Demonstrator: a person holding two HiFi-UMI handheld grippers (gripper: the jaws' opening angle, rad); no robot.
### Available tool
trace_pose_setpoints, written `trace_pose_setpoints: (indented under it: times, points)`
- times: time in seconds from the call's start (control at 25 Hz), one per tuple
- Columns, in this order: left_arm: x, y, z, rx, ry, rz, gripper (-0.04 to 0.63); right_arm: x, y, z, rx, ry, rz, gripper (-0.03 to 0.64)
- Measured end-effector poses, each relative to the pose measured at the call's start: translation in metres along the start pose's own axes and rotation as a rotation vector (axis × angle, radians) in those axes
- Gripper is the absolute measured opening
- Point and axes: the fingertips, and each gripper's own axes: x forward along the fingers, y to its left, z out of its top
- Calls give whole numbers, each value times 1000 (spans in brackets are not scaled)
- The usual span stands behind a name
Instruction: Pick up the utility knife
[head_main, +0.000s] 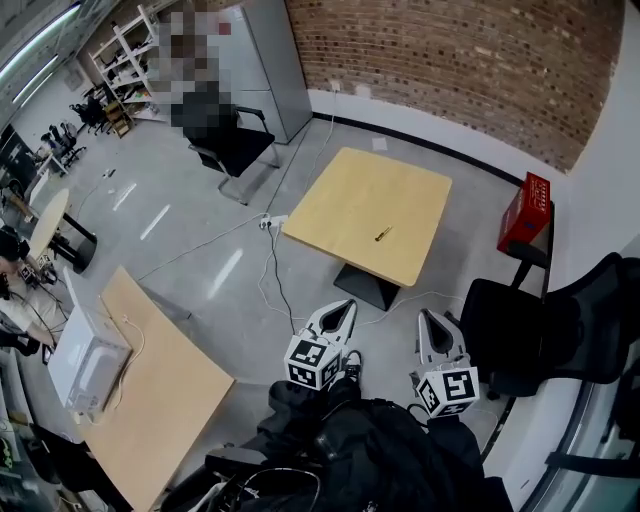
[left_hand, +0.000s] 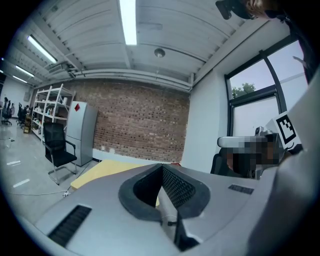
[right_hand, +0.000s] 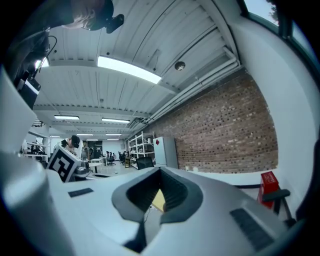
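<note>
The utility knife (head_main: 383, 234) is a small dark and yellow thing lying on the square light-wood table (head_main: 340, 200) in the middle of the room. Both grippers are held low in front of the person, well short of the table and apart from the knife. My left gripper (head_main: 346, 306) points toward the table's near edge with its jaws together and nothing between them. My right gripper (head_main: 427, 317) hangs beside it, also closed and empty. In the left gripper view the left gripper (left_hand: 162, 167) shows the table (left_hand: 107, 170) beyond it. The knife is hidden in both gripper views.
A black office chair (head_main: 235, 140) and a grey cabinet (head_main: 265, 60) stand behind the table. A red box (head_main: 525, 210) sits at its right, with a black chair (head_main: 560, 330) nearer me. Cables (head_main: 270, 265) cross the floor. A second wooden table (head_main: 160, 400) holds a white box (head_main: 85, 360).
</note>
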Motion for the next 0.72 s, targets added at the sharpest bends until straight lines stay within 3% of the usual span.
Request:
trace_pose_setpoints:
  times: [0.32,0.72]
  points:
    - [78,62,35,7,-4,-49,2,105,-25,21,-28,-5,4,3]
    - [131,133,54,-4,6,-89,2,200,-39,23,-23,28,-18,3]
